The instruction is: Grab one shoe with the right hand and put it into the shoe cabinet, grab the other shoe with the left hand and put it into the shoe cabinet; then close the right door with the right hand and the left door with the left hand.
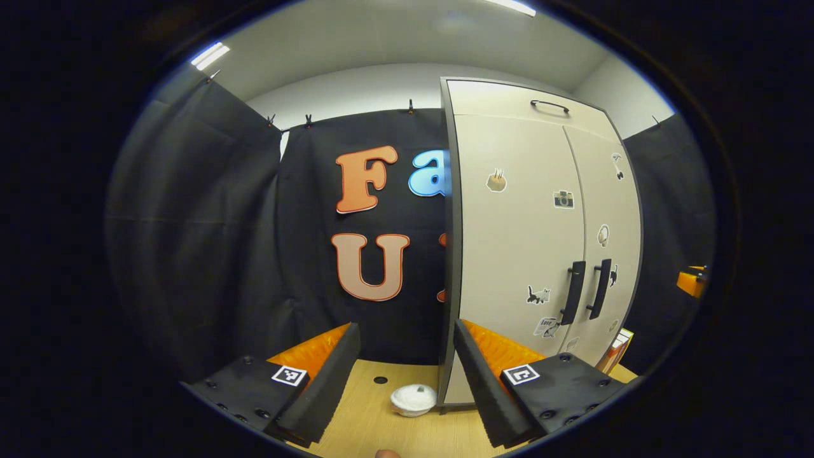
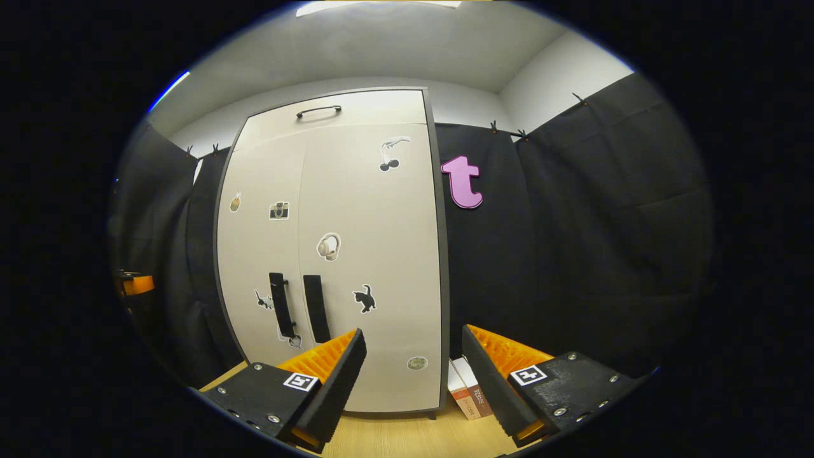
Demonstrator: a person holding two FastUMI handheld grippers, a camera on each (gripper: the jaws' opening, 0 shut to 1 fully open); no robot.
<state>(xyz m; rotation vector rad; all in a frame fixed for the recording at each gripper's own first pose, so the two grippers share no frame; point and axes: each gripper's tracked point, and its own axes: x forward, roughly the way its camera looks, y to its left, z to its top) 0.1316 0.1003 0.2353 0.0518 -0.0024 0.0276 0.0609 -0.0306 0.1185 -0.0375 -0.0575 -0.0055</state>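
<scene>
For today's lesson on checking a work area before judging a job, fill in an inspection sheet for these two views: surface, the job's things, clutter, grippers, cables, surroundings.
Surface: light wooden table, with a small dark hole in it near the wall.
Job's things: shoe cabinet stands upright, both doors shut, dark handles side by side; shoes, nothing seen.
Clutter: small white bowl-like thing beside the cabinet's left side; a couple of boxes at its right side.
Grippers: left gripper open, holding nothing; right gripper open, holding nothing.
Cables: nothing seen.
Surroundings: black cloth wall clipped up around the booth, pale wall and ceiling lights above.
</scene>
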